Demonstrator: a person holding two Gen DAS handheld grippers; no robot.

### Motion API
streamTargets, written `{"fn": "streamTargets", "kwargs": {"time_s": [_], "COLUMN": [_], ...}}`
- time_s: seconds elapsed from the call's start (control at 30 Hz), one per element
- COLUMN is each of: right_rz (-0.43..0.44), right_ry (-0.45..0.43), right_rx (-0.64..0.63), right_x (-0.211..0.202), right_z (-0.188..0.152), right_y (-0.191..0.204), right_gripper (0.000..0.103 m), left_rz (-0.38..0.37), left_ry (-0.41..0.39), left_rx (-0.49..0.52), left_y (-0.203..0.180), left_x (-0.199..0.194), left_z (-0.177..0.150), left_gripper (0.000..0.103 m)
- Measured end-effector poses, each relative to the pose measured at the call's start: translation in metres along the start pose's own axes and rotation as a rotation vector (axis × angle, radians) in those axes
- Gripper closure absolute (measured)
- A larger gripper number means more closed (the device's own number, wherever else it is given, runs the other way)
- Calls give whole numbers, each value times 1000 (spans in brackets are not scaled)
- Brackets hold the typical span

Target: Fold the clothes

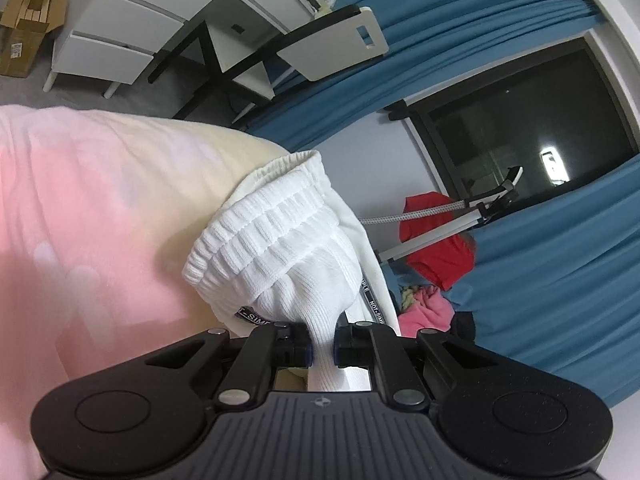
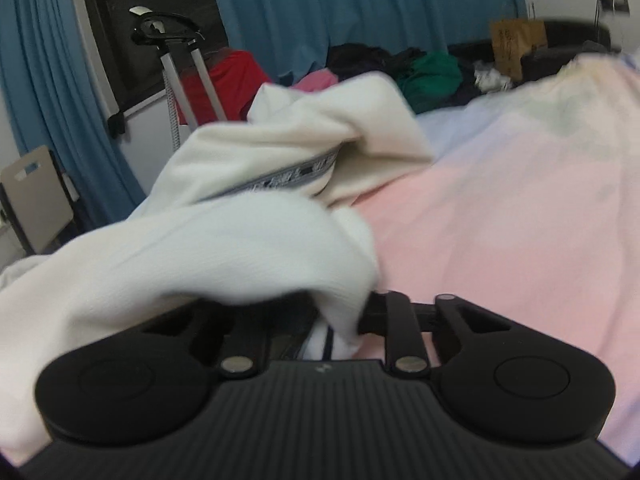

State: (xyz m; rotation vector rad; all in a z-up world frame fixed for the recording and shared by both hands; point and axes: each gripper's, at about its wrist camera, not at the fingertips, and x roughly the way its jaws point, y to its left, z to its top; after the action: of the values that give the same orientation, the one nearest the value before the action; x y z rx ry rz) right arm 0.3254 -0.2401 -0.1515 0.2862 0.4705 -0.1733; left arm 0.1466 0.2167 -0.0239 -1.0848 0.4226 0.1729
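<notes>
White garment (image 1: 280,248), one item, lies bunched on the pink bedcover (image 1: 80,220) and is lifted at two points. Left wrist view: the left gripper (image 1: 322,344) has its jaws pressed together on a gathered neck of ribbed fabric just below the elastic waistband, which fans out above the fingers; a black printed tape runs along a seam on either side. This view alone shows the white drawer unit (image 1: 120,32) with three drawers, one chair (image 1: 320,40) and one cardboard box (image 1: 28,24) on the floor. Right wrist view, blurred: the right gripper (image 2: 340,320) appears to pinch a fold of the same garment, though cloth drapes over its left finger and hides the contact, so the hold is probable rather than confirmed. Only this view shows the heap of dark and green clothes (image 2: 432,72) and one brown paper bag (image 2: 518,44). Both views show the blue curtains (image 2: 320,8), one red item (image 2: 224,76) and one pink item (image 1: 424,312).
</notes>
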Motion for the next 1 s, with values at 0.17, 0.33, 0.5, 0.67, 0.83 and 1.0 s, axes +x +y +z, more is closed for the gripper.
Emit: {"fn": "streamTargets", "kwargs": {"time_s": [0.17, 0.33, 0.5, 0.67, 0.83, 1.0], "right_rz": [-69, -140, -236, -129, -23, 11], "right_ry": [-72, -173, -294, -216, -131, -113], "right_rx": [-235, -541, -889, -717, -446, -283], "right_x": [-40, -94, -134, -155, -152, -142], "right_z": [31, 73, 94, 83, 44, 9], "right_y": [9, 25, 54, 44, 14, -9], "right_gripper": [91, 91, 91, 91, 89, 87], "left_rz": [-25, -87, -103, -53, -28, -25], "left_ry": [1, 26, 10, -4, 20, 21], "left_rx": [-32, -70, -18, 0, -24, -35], "left_y": [3, 7, 2, 6, 14, 17], "left_x": [-10, -20, -31, -33, -30, -30], "left_z": [9, 15, 18, 22, 25, 28], "left_gripper": [94, 94, 94, 94, 94, 94]}}
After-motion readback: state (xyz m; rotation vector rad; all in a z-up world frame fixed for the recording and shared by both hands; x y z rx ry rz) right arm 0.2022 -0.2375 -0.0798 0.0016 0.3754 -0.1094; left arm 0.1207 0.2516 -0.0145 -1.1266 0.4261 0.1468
